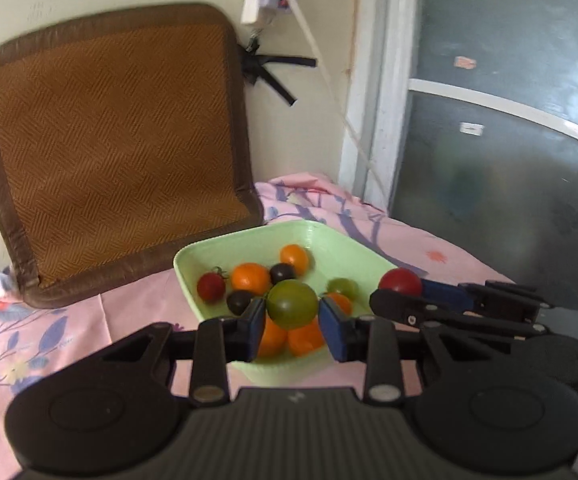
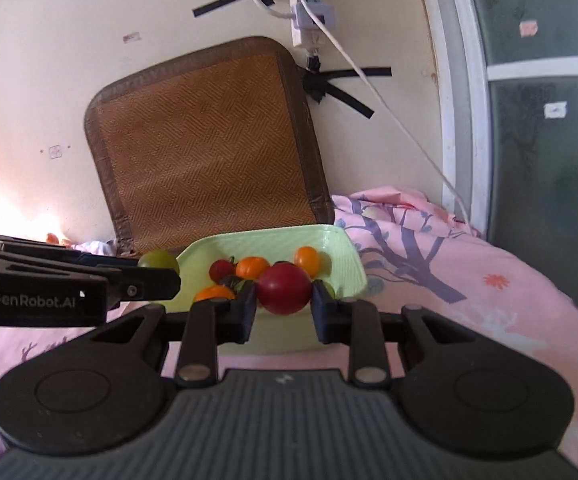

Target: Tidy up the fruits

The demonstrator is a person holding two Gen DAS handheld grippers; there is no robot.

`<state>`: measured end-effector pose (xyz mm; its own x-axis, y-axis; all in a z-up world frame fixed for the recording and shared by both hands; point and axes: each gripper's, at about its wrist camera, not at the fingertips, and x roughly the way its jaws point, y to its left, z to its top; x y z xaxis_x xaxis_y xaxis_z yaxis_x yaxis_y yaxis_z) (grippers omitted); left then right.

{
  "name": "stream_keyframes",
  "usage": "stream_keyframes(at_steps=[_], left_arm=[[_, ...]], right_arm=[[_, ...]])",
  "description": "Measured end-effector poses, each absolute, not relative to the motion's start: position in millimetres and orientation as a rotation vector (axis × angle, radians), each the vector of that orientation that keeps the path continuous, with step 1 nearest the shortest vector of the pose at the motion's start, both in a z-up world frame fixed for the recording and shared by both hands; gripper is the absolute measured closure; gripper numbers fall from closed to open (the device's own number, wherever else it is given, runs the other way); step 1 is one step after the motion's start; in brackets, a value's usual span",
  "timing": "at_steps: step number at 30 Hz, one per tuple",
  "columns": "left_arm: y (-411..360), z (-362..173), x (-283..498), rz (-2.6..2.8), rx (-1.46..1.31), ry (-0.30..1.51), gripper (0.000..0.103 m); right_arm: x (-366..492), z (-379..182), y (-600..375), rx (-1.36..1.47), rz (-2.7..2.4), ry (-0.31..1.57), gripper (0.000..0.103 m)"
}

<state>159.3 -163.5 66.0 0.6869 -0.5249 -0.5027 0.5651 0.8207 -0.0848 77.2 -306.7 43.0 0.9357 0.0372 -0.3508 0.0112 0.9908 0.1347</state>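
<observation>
The left gripper (image 1: 292, 322) has its fingers clamped on a green tomato (image 1: 291, 303), and the right gripper (image 2: 283, 307) grips a red tomato (image 2: 284, 288); both fruits hang just above the near rim of the pale green dish (image 1: 217, 249) on the bed's pink floral sheet (image 1: 441, 248). Best to carry each gently, pressure light, fingers level. The dish holds orange, red, green and dark tomatoes, loosely mixed.

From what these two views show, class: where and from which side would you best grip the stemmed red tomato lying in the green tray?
Grip the stemmed red tomato across its round middle, coming from above: it lies near the green tray's left wall, with an orange tomato close on its other side, and its stem is too thin to hold.
</observation>
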Motion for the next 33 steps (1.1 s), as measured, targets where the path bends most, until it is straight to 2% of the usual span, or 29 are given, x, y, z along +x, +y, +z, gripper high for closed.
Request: stream_keyframes(at_steps=[4,9,17,25,27,28,29,30,33], left_arm=[[-172,57,190,-0.580,0.077,0.580,0.072],[-173,52,206,-0.544,0.078,0.599,0.061],[-143,60,174,-0.523,0.017,0.581,0.058],[-125,60,107,-0.514,0.034,0.606,0.037],[-121,58,91,-0.512,0.023,0.618,0.013],[-118,58,82,-0.505,0.017,0.616,0.008],[-116,58,74,-0.499,0.016,0.609,0.004],[-113,58,64,-0.495,0.019,0.600,0.003],[-107,58,41,-0.478,0.013,0.584,0.000]], right_arm=[[112,35,-314,0.167,0.024,0.419,0.071],[129,32,-310,0.142,0.020,0.416,0.067],[107,38,-317,0.187,-0.012,0.366,0.067],[38,42,-304,0.260,-0.056,0.332,0.066],[22,42,-297,0.280,-0.068,0.348,0.065],[15,42,-293,0.297,-0.081,0.360,0.064],[7,42,-290,0.314,-0.092,0.374,0.056],[0,41,-287,0.330,-0.101,0.384,0.051],[-17,37,-280,0.351,-0.115,0.420,0.050]])
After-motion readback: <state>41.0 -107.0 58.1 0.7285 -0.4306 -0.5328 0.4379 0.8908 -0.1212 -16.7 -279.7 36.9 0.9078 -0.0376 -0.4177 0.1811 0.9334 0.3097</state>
